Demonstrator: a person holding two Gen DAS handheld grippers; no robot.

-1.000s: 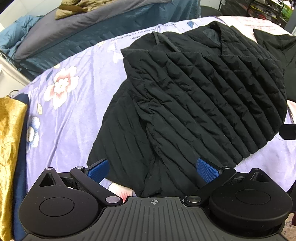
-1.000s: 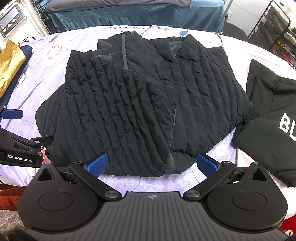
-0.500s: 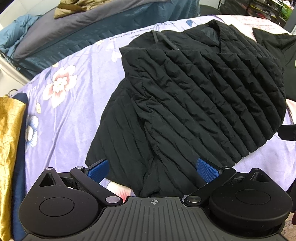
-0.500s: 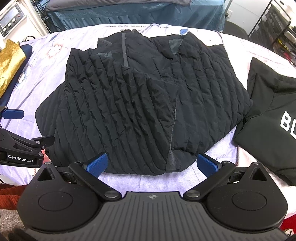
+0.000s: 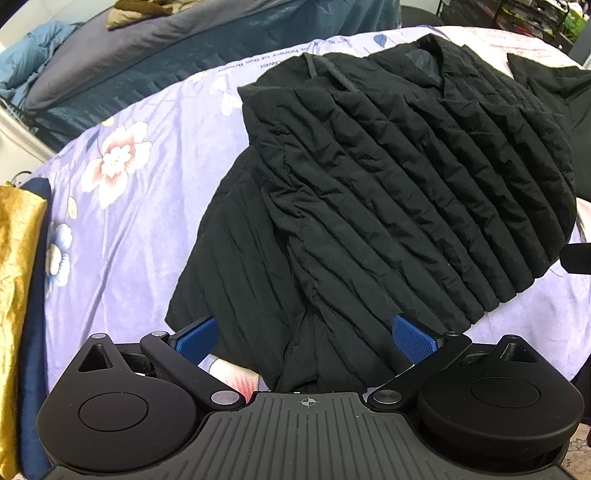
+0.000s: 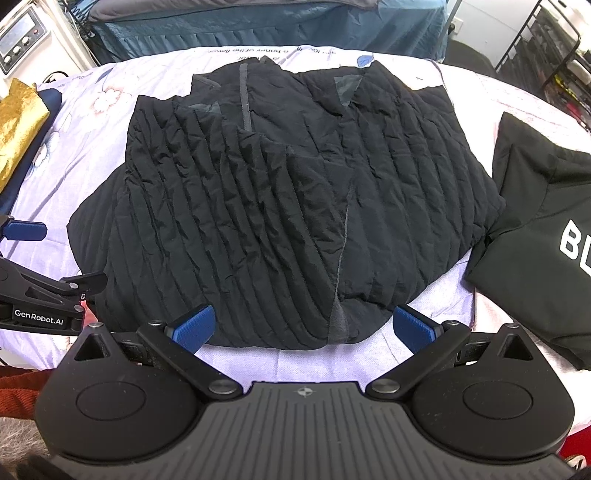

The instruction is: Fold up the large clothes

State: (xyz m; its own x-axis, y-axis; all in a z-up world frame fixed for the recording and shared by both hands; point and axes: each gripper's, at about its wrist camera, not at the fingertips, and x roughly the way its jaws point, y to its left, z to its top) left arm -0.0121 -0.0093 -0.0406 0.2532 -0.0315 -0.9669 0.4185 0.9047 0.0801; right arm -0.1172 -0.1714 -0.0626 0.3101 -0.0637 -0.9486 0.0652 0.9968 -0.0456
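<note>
Your black quilted puffer jacket [image 6: 280,206] lies partly folded in the middle of the lilac floral bedsheet [image 5: 122,206], collar toward the far edge, both side panels turned in over the front so their edges meet along a seam running down to the near hem. One lower flap spreads flat onto the sheet on the left side, plain in the left wrist view. Your left gripper [image 5: 306,338] sits low at the jacket's near left corner, blue pads spread wide, hem fabric lying between them but not pinched. Your right gripper [image 6: 304,326] is at the near hem by the grey seam end, fingers likewise spread wide and holding nothing; bare sheet shows just beneath it. From the right wrist view the left gripper shows at the left edge, beside the jacket's lower flap. To the right, just beside the jacket, a folded black garment with white lettering [image 6: 546,229]. At the far left, a gold satin cloth [image 5: 16,280] on a navy one. Beyond the sheet, a dark teal quilted bedspread [image 6: 258,27].
</note>
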